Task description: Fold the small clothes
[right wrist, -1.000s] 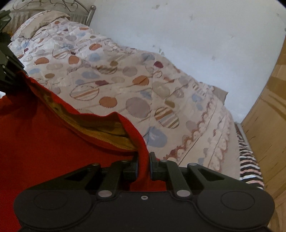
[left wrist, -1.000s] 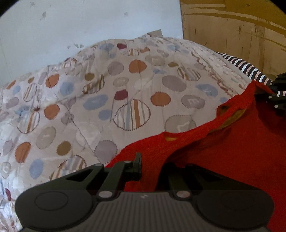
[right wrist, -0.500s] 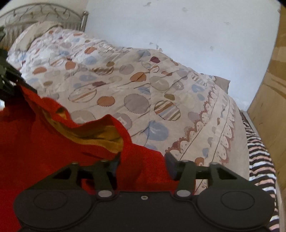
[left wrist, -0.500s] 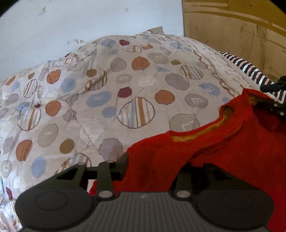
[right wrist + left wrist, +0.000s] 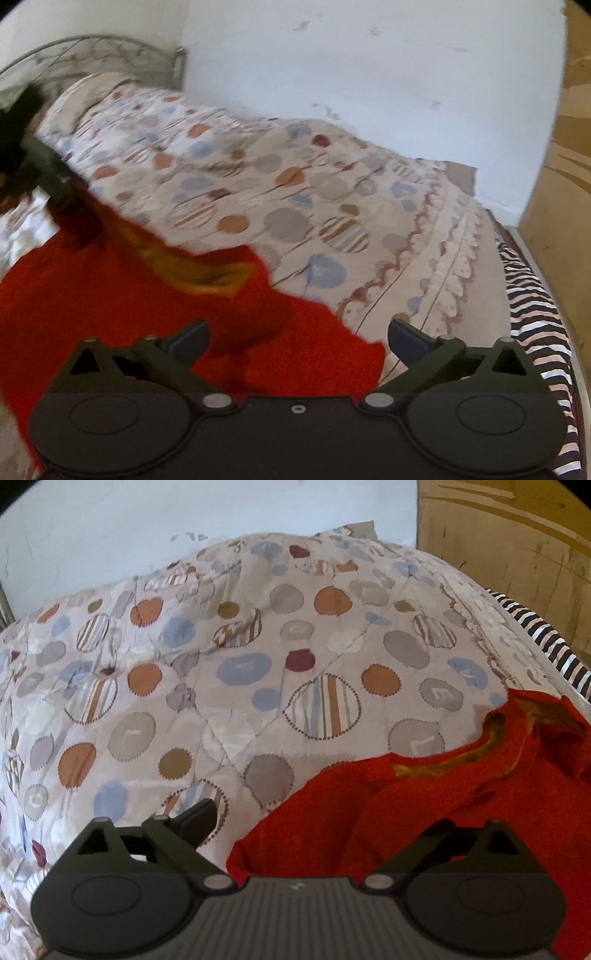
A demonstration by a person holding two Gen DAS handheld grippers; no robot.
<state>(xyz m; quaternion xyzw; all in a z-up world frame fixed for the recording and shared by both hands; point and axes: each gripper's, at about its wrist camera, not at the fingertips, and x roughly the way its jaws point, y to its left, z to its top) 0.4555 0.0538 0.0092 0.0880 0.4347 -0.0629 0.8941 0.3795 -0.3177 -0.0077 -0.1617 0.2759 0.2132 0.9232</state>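
Left wrist view: your left gripper (image 5: 317, 823) has its jaws spread wide. The left fingertip (image 5: 197, 818) sits over the bare quilt, while the right finger is buried behind a fold of the red garment (image 5: 424, 805), so only its linkage shows. The cloth lies loose between the jaws, and nothing is pinched. The garment is heaped on the near right part of the quilt (image 5: 229, 686), with its mustard-yellow lining (image 5: 436, 762) showing along the open edge. Beyond it, the spotted quilt covers the bed up to the pale wall (image 5: 184, 513). A black-and-white striped sheet (image 5: 546, 642) runs down the bed's right edge, and a wooden panel (image 5: 517, 554) stands behind that.

In the right wrist view, your right gripper (image 5: 297, 336) is also wide apart, with both blue-grey fingertips (image 5: 404, 334) clear of the fabric. The red garment (image 5: 110, 295) spreads beneath and to the left of the jaws, flat on the quilt (image 5: 314, 192), and its yellow lining (image 5: 207, 269) faces up near the middle fold. This picture is motion-blurred, so you cannot say for certain whether the left fingertip touches the cloth. At the far left your left gripper (image 5: 44, 173) shows as a dark smear above the garment's far corner. The metal headboard (image 5: 92, 51) stands behind it against the wall (image 5: 369, 66), and the striped sheet (image 5: 535, 314) hangs down the right side.
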